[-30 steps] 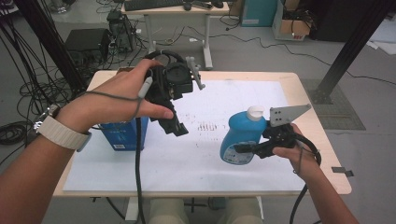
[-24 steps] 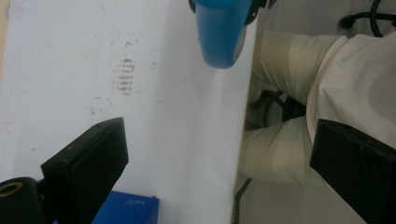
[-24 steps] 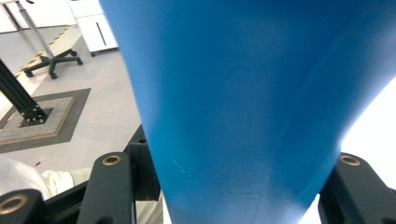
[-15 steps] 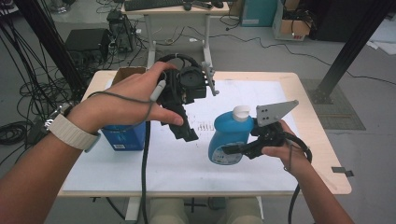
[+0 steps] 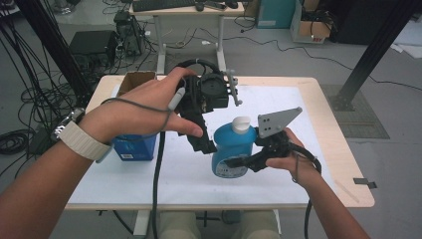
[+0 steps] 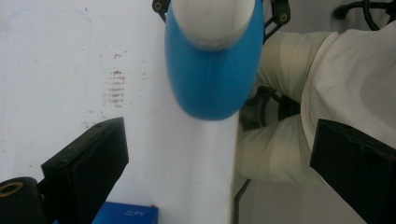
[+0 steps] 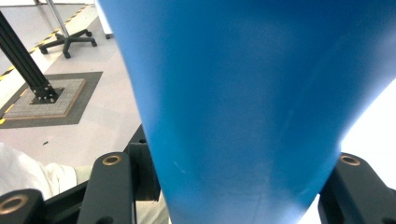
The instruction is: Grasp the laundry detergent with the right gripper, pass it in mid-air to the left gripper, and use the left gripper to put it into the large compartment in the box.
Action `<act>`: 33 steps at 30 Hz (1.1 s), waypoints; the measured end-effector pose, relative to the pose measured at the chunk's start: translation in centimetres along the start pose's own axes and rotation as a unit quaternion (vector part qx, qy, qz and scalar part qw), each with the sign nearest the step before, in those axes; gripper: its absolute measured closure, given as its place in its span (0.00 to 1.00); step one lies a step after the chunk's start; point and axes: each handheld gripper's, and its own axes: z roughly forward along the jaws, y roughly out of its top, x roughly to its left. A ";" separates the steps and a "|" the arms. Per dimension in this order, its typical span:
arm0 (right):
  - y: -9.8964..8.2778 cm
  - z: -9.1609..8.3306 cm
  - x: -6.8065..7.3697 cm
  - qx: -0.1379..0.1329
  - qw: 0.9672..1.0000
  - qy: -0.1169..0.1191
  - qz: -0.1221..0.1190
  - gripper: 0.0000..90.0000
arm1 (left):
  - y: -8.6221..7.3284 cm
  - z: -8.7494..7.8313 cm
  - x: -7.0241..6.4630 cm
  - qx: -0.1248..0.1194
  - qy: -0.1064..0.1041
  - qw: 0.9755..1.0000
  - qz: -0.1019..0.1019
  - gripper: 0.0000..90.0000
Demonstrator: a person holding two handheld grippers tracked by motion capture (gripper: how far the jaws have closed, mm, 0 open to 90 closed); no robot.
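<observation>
**Hand-held gripper meets bottle over the table**

Right hand-held gripper (image 5: pixel 238 163) clamps the blue plastic bottle with a white cap (image 5: pixel 232 149) above the white-topped table (image 5: pixel 318 149). Left hand-held gripper (image 5: pixel 204 144), jaws spread wide, hangs at the bottle's 10 o'clock. Best to square those jaws on the cap before closing. Count: one bottle, one blue box (image 5: pixel 133 147), one cardboard box (image 5: pixel 135 79).

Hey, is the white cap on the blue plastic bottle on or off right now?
On. The white cap sits atop the blue plastic bottle, gripped by the right gripper; whether it is screwed tight cannot be told.
</observation>
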 end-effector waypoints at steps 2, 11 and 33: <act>0.1 0.3 0.0 0.004 1.000 -0.002 0.001 0.48 | 0.1 0.1 0.0 0.001 0.000 1.000 -0.002 0.05; 0.0 1.5 0.0 0.011 1.000 0.004 0.001 0.48 | 0.1 0.7 0.2 -0.005 0.000 1.000 -0.005 0.05; 0.1 2.7 -0.2 0.016 1.000 0.008 0.003 0.48 | 0.4 1.8 0.6 -0.010 -0.008 1.000 -0.014 0.06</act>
